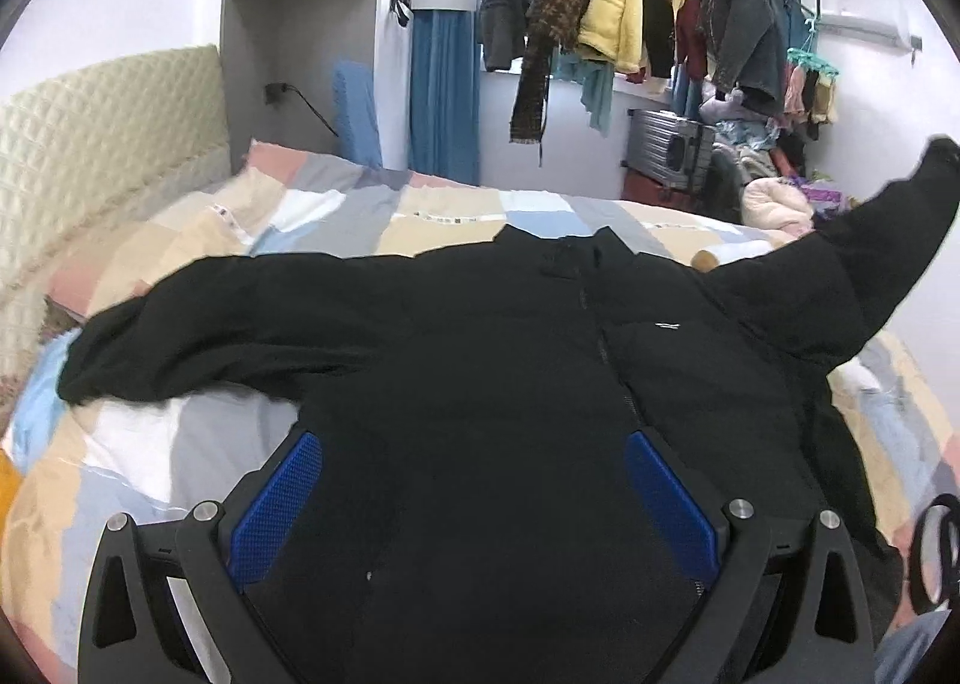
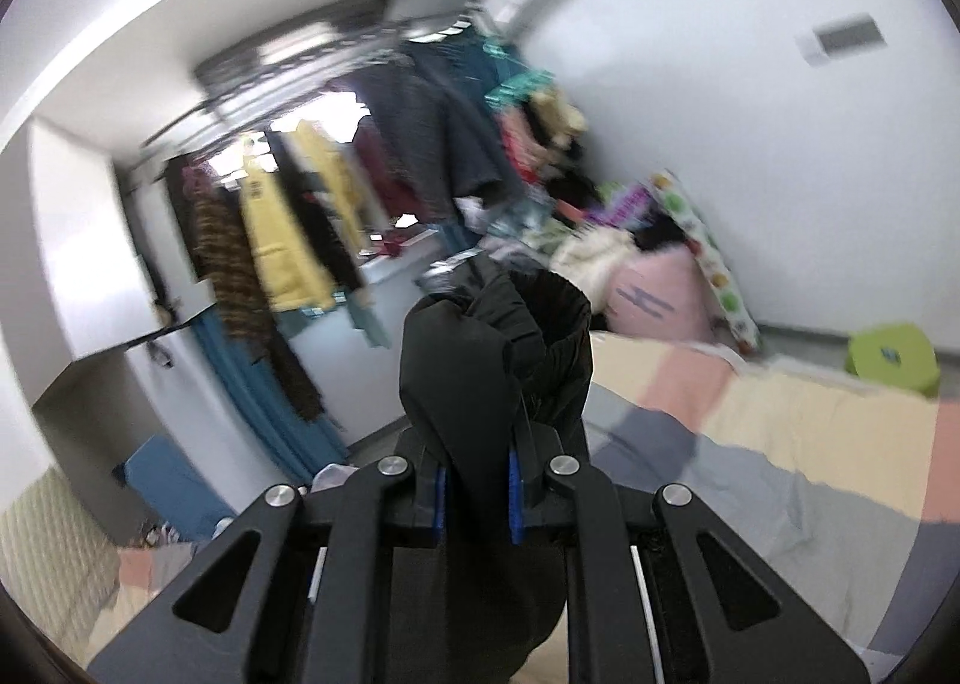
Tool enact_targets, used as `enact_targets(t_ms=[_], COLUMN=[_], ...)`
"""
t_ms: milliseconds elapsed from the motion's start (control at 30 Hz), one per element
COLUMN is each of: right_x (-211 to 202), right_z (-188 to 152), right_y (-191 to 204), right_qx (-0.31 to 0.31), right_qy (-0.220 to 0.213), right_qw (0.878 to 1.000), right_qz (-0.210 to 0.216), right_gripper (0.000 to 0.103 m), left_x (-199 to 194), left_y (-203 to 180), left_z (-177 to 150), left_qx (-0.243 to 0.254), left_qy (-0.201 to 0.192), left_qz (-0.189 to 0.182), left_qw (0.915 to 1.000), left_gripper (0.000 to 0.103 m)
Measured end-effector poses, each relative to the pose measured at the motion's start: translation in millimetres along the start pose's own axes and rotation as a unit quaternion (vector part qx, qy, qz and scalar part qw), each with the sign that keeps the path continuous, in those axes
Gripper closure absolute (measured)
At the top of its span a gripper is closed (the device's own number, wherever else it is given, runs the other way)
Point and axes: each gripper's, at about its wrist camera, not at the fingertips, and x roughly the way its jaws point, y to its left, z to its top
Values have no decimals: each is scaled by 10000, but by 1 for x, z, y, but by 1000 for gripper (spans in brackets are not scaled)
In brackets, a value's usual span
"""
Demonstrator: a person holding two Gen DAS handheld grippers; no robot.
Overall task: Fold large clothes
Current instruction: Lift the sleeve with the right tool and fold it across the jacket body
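A large black zip-up jacket (image 1: 492, 360) lies front-up on the patchwork bed cover (image 1: 372, 216), collar toward the far side. Its one sleeve (image 1: 198, 324) lies stretched out to the left. Its other sleeve (image 1: 888, 240) is raised off the bed at the right. My left gripper (image 1: 474, 498) hovers open over the jacket's lower body, blue pads (image 1: 276, 504) wide apart. In the right wrist view my right gripper (image 2: 477, 495) is shut on the black sleeve cuff (image 2: 498, 348), which sticks up in a bunch between the fingers, held high over the bed.
A quilted headboard (image 1: 102, 144) stands at the left. Hanging clothes fill a rail (image 1: 630, 6) beyond the bed, with a grey suitcase (image 1: 672, 150) and a clothes pile (image 2: 600, 240) under it. A green stool (image 2: 894, 354) sits on the floor by the bed (image 2: 780, 432).
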Motion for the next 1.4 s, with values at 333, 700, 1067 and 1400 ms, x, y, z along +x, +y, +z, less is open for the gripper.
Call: enact_targets(t_ms=[333,700,1067,1400], right_x=[-35,-47,-41,-15], right_z=[-47,-200,-393,-528], right_y=[188,332,404,405], right_qx=[-1146,-2094,-3399,-3646], right_qy=[-210,315,1425,2548], right_qw=[9905,9603,8919,8562], right_qz=[723,1817,2620,2630], right_gripper=[87,83,79,60], left_x=[-2,10,20,32], left_y=[35,84,140,165], left_z=[-12,0,12,8], left_qx=[-114,-317,-991,-929], left_qy=[-115,-158,-539,-507], left_qz=[74,-190,-326,38], left_qw=[9998,9992,9931,9944], left_gripper=[0,0,0,0])
